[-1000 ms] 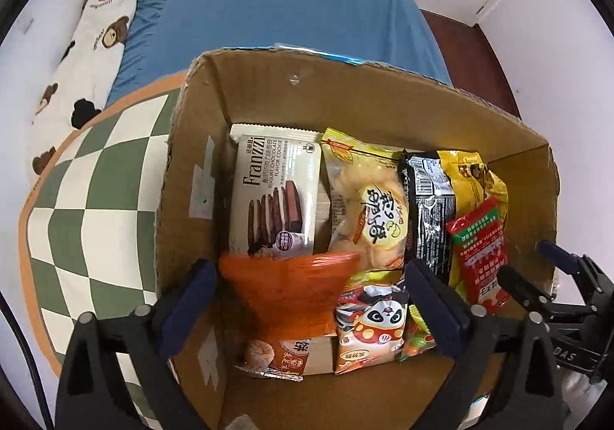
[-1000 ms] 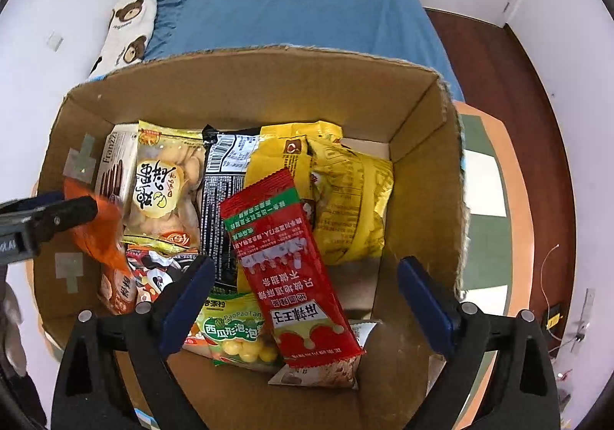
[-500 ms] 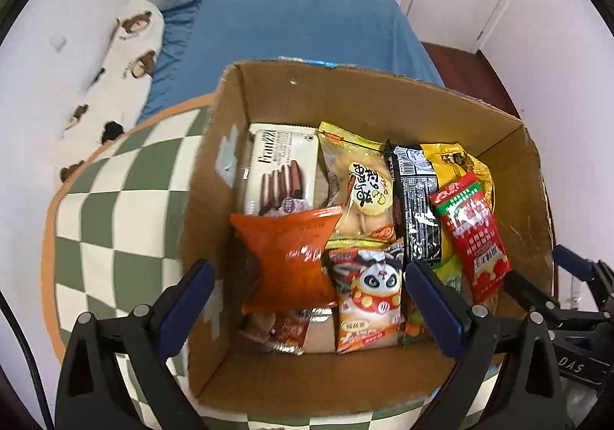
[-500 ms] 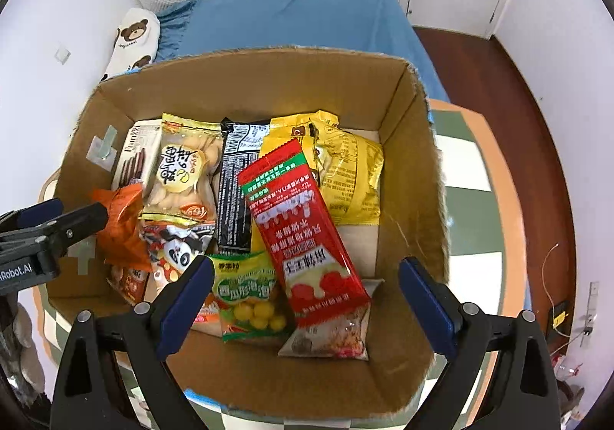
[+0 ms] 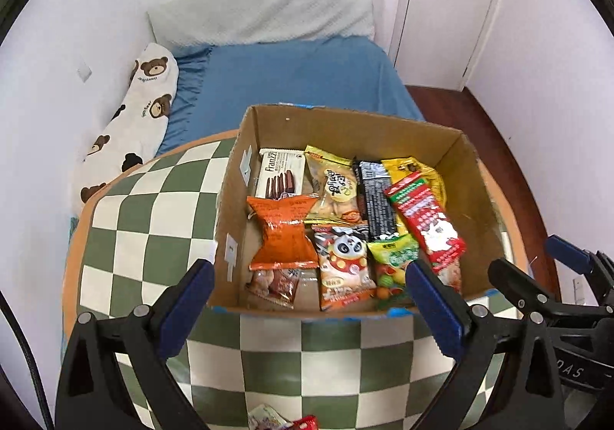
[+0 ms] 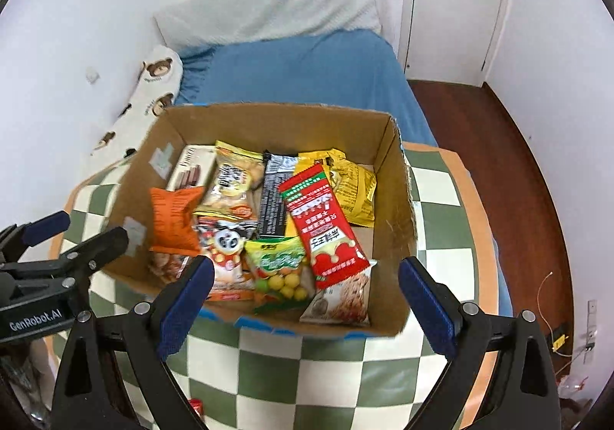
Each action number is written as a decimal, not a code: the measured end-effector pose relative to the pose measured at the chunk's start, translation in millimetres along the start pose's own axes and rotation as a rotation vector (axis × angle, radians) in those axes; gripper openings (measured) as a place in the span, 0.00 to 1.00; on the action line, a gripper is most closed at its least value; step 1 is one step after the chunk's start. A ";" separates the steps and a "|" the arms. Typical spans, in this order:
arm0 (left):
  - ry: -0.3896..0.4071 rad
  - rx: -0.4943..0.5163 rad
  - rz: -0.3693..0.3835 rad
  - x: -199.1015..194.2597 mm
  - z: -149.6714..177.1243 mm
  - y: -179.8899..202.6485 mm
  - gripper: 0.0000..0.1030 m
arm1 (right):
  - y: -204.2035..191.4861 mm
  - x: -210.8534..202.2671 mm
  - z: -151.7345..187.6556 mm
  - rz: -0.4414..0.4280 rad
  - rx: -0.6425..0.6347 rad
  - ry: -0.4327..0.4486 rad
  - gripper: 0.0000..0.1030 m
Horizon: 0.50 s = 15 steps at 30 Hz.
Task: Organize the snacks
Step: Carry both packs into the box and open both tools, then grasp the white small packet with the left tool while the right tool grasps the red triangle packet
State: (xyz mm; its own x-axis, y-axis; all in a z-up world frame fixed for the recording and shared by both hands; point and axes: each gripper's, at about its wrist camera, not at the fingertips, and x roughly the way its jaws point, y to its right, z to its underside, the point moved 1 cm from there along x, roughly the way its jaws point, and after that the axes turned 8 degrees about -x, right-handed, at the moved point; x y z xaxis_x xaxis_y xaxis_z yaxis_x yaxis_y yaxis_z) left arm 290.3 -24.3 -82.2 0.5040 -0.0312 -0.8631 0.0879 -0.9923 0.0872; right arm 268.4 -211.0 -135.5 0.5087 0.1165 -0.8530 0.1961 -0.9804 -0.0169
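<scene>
A cardboard box (image 5: 476, 196) (image 6: 399, 207) stands on the green-and-white checkered table (image 5: 153, 207) (image 6: 441, 246). It holds several snack packs: an orange bag (image 5: 284, 234) (image 6: 172, 215), a panda pack (image 5: 341, 257), a red sachet (image 5: 426, 219) (image 6: 322, 226), a Franzzi biscuit pack (image 5: 278, 177), a yellow bag (image 6: 353, 184). My left gripper (image 5: 307, 303) is open and empty, held back above the box's near edge. My right gripper (image 6: 305, 299) is open and empty, likewise in front of the box. Each gripper shows at the side of the other's view.
A bed with a blue sheet (image 5: 291, 73) and a bear-print pillow (image 5: 134, 111) lies behind the table. A white door (image 5: 449, 0) and dark wood floor (image 6: 479, 130) are at the right. Small snack packs (image 5: 276, 420) lie at the table's near edge.
Both grippers have pulled up and back out of the box. The orange bag, earlier between the left gripper's fingers, now lies in the box at the left.
</scene>
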 end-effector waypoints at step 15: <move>0.176 -0.009 0.011 -95.3 36.1 7.7 0.99 | -2.1 -110.1 43.3 0.030 0.024 0.177 0.96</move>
State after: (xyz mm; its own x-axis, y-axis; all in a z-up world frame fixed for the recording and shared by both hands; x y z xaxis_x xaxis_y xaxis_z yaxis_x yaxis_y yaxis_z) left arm 211.9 -33.2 -17.3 0.6472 -0.0200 -0.7620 0.0885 -0.9909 0.1012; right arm 175.7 -228.6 -64.2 0.6543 0.1111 -0.7480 0.1596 -0.9872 -0.0071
